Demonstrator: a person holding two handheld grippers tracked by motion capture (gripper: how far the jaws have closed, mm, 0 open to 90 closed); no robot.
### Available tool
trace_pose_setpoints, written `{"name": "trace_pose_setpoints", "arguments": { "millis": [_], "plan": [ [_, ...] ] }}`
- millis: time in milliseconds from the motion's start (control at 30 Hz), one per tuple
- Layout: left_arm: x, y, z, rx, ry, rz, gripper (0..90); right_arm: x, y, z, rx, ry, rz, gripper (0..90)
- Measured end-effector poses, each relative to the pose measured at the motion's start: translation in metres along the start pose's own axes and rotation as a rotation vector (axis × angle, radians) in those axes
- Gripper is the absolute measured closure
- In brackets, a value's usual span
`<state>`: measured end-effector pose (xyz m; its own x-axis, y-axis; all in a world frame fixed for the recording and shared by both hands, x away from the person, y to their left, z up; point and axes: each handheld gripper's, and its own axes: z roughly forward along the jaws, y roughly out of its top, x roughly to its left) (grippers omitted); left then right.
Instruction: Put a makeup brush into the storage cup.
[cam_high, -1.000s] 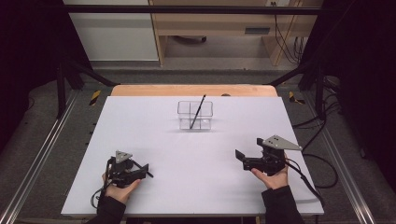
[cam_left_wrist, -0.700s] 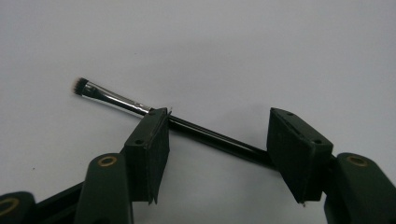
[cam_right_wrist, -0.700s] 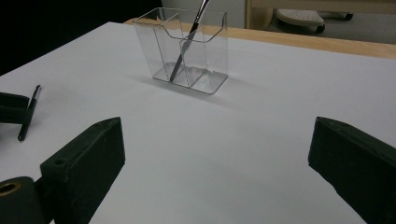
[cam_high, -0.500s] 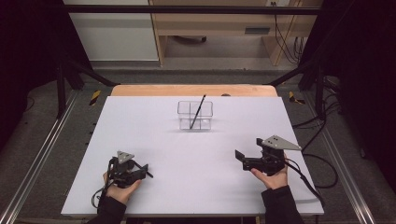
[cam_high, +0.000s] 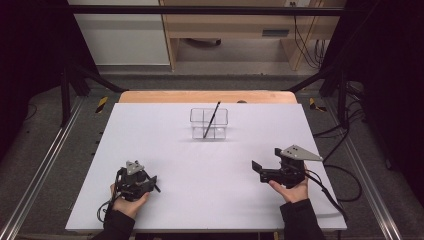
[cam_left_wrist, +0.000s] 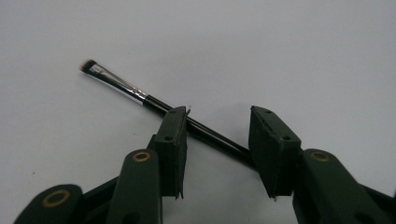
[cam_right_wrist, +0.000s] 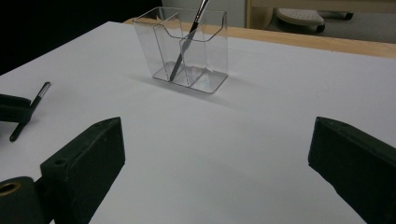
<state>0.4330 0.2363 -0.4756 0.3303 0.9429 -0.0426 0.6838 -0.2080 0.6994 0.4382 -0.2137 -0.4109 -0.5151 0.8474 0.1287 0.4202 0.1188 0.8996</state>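
Down at the near left of the white surface (cam_high: 210, 165), the left tool (cam_left_wrist: 218, 140) hangs over a small brush (cam_left_wrist: 140, 95) that lies flat. Its jaws stand apart, one on each side of the black handle, with nothing clamped yet. The bristle end points away from the tool, and the handle runs slantwise through the gap, under the jaws.

The right tool (cam_high: 265, 172) waits at the near right, jaws wide and empty, well apart from everything.

At the far middle stands a clear holder (cam_high: 209, 123) with compartments, and a second brush (cam_right_wrist: 187, 39) leans in it, tip down.

My guess is the step in hand is picking this brush up, most likely to join the other one. To do it well, the hand should turn a little so the pads meet the handle square rather than at a slant; as it lies now, closing could roll or flick it. The jaws need to sit low, touching the surface or nearly so, because the handle is thin. Gripping the black part, not the metal ferrule, leaves an end free to go into the holder.
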Motion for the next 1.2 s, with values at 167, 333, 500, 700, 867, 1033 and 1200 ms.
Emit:
{"name": "trace_pose_setpoints", "arguments": {
  "millis": [167,333,500,700,867,1033,1200],
  "plan": [
    [0.0031,-0.0004,-0.0016,0.002,-0.036,0.000,63.1,0.0000,0.0000,-0.0002,-0.001,0.000,0.001,4.3],
    [0.0046,-0.0007,-0.0026,0.007,-0.072,0.004,68.5,0.0000,-0.0001,0.0000,0.001,0.000,0.000,4.2],
    [0.0050,-0.0007,-0.0030,0.011,-0.094,0.008,71.5,0.0000,0.0000,-0.0003,-0.001,0.001,0.001,4.3],
    [0.0072,-0.0010,-0.0047,0.015,-0.118,0.010,75.0,-0.0001,-0.0002,-0.0003,0.000,0.001,0.002,4.2],
    [0.0069,-0.0012,-0.0061,0.015,-0.126,0.015,78.4,-0.0003,-0.0005,-0.0001,0.002,0.000,0.000,4.3],
    [0.0054,0.0002,-0.0055,0.013,-0.115,0.017,78.6,-0.0004,-0.0003,-0.0004,0.000,0.001,0.002,4.3],
    [0.0048,0.0086,0.0003,0.002,-0.088,0.002,66.3,-0.0003,-0.0001,-0.0005,0.000,0.003,0.004,4.4]
  ]
}}
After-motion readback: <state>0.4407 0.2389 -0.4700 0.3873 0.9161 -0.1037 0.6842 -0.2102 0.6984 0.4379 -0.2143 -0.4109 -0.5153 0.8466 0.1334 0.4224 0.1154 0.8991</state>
